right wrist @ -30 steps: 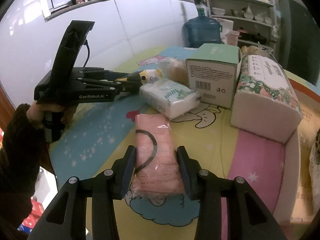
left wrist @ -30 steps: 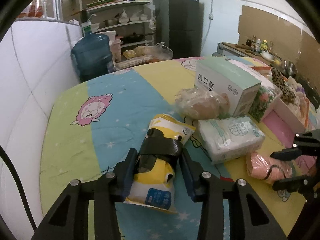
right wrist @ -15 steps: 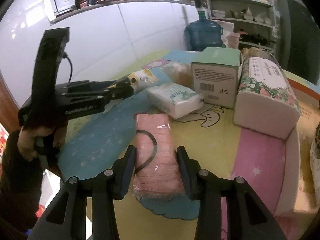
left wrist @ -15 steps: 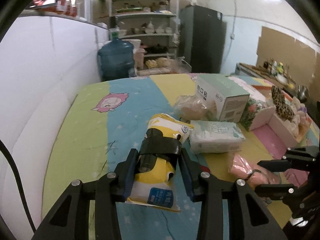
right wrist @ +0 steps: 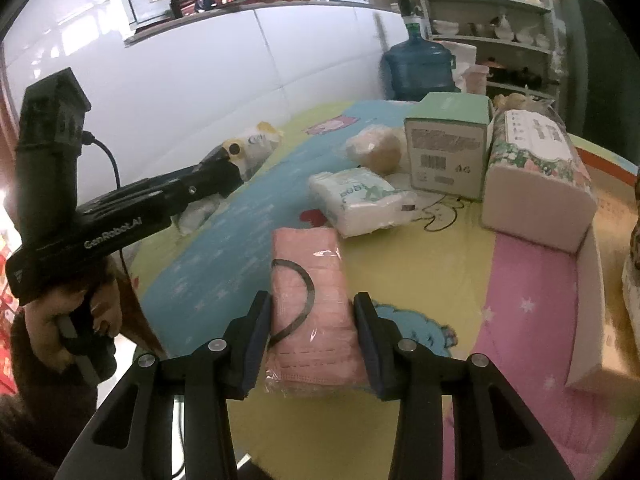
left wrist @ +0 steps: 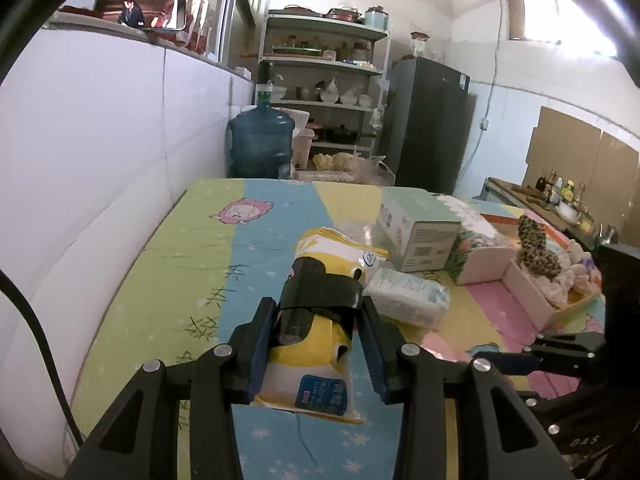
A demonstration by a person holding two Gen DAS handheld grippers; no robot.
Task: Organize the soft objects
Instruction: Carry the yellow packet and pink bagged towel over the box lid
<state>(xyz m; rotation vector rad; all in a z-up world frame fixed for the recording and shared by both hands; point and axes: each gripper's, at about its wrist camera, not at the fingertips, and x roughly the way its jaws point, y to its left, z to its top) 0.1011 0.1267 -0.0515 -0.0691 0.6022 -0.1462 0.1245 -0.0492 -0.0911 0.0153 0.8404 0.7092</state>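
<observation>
On left gripper (right wrist: 224, 168) body, white "GenRobot.AI" lettering

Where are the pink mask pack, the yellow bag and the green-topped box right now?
pink mask pack (right wrist: 310, 280): right wrist view, middle of its wrapper.
yellow bag (left wrist: 310, 360): left wrist view, lower yellow panel.
green-topped box (right wrist: 446, 160): right wrist view, labelled front face.

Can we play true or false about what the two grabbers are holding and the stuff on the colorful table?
1. The left gripper holds a yellow and white bag. True.
2. The right gripper holds a blue water jug. False: it holds a pink pack of masks; the water jug stands on the floor behind the table.
3. The green-topped box stands upright beside the floral tissue pack. True.
4. The white tissue pack is inside the pink tray. False: it lies on the table outside it.
</observation>
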